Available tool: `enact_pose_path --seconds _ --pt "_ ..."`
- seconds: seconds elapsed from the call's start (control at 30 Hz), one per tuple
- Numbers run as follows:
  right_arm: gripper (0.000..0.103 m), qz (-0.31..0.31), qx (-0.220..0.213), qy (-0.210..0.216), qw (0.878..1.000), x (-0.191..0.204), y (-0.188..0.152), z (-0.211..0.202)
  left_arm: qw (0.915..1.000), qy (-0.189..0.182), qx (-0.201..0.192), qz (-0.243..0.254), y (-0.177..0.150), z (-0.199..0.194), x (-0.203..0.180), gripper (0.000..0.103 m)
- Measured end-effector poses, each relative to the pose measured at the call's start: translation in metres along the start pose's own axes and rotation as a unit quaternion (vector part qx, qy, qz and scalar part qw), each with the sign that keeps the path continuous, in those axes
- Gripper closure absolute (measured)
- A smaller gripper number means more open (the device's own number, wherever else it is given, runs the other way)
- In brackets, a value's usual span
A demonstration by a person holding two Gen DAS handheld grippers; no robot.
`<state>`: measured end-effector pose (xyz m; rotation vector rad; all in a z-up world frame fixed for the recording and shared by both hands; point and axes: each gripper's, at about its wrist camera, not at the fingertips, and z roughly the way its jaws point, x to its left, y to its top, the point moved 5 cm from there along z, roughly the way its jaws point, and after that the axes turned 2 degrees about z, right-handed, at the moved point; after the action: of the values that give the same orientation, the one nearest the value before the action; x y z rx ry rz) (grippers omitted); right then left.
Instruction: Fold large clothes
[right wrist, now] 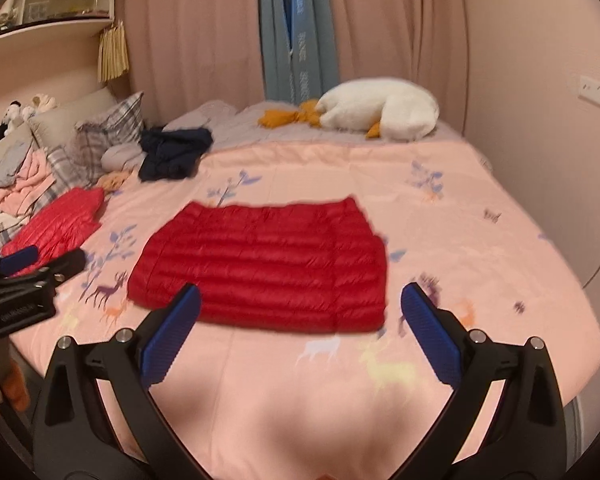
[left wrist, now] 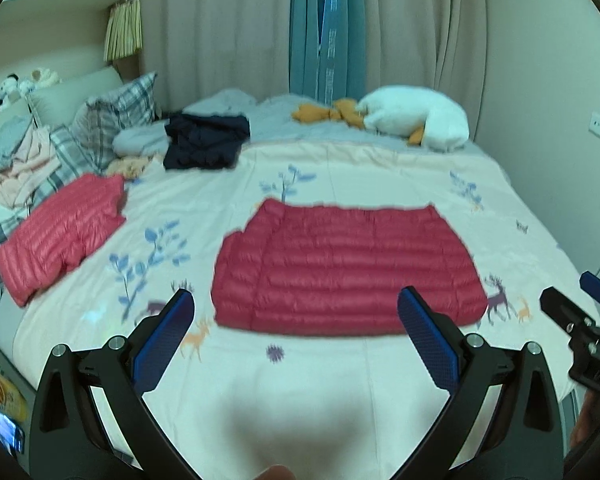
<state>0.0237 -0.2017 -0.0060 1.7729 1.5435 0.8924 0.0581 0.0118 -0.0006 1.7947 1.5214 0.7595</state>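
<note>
Left hand-held gripper (left wrist: pixel 296 300): jaws spread wide, holding nothing, raised and level.
Right hand-held gripper (right wrist: pixel 300 300): jaws spread wide, holding nothing, just beside the left.

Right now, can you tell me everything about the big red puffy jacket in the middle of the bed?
The red puffy jacket is quilted in horizontal puffed rows and looks slightly shiny. It lies flat, folded into a rough rectangle, one sleeve tucked along its left side. It rests in the middle of the pale animal-print bedspread. Neither gripper touches it; nothing lies on it.
</note>
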Motion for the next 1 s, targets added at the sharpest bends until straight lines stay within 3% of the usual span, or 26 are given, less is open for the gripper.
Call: enact_pose_path --seconds 0.13,0.4,1.0 --pt "0.002 0.000 0.019 0.002 1.000 0.008 -0.012 0.011 0.9997 0.009 0.021 -0.004 -0.012 0.007 0.002 0.001" --pt "0.002 -0.006 0.025 0.002 1.000 0.014 -0.016 0.015 0.9993 0.036 0.011 0.001 -0.012 0.003 0.007 0.001" --pt "0.002 -0.006 0.030 0.000 1.000 0.013 -0.020 0.020 0.9994 0.030 0.017 0.004 -0.015 0.006 0.006 0.001"
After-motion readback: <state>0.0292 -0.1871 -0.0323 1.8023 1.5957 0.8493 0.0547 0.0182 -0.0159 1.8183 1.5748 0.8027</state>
